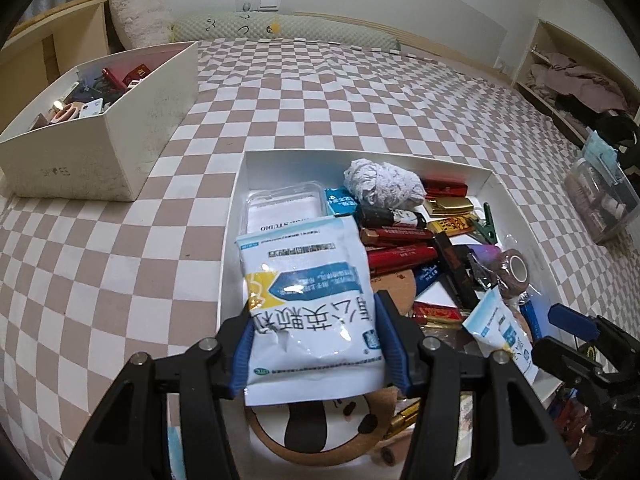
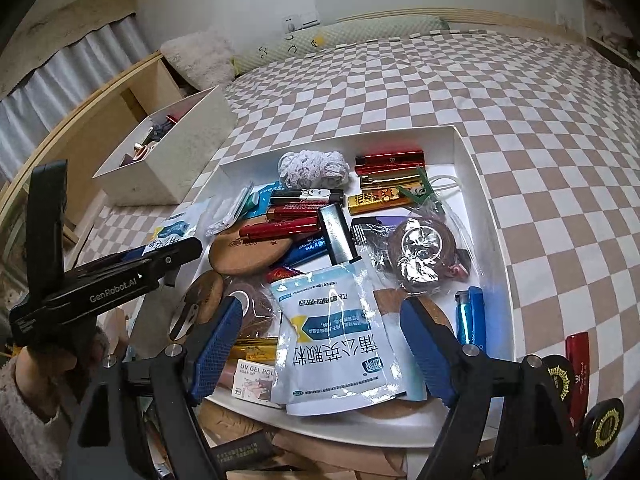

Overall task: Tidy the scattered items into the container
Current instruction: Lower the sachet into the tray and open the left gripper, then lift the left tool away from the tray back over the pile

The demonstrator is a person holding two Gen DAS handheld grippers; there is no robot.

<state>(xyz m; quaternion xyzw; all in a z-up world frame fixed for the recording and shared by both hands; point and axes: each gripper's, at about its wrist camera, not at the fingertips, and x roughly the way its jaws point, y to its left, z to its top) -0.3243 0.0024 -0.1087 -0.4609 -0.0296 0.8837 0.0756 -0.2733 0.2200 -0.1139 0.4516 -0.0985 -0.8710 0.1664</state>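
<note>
1. A white-and-blue sachet (image 1: 308,312) was seen between the blue pads of the left gripper (image 1: 316,344), low centre of the left wrist view; the pads looked pressed on its sides, so it was judged gripped, over the near end of the shallow white tray (image 1: 240,184).
2. In the right wrist view, a second sachet (image 2: 340,340) lay flat in the tray (image 2: 464,148) between the fingers of the right gripper (image 2: 324,348), which stood apart and clear of it: released, nothing held.
3. The tray was already crowded: red lighters (image 2: 390,162), a grey crumpled wad (image 2: 312,168), a cork coaster (image 2: 250,250), a blue lighter (image 2: 470,316).
4. Left outside, lower right of the right view: a red case (image 2: 578,354) and dark round badges (image 2: 604,426) on the checked bed (image 2: 540,120).
5. A taller white box (image 1: 108,132), upper left, held other items.
6. Judged mostly done; held sachet and strays remained.
</note>
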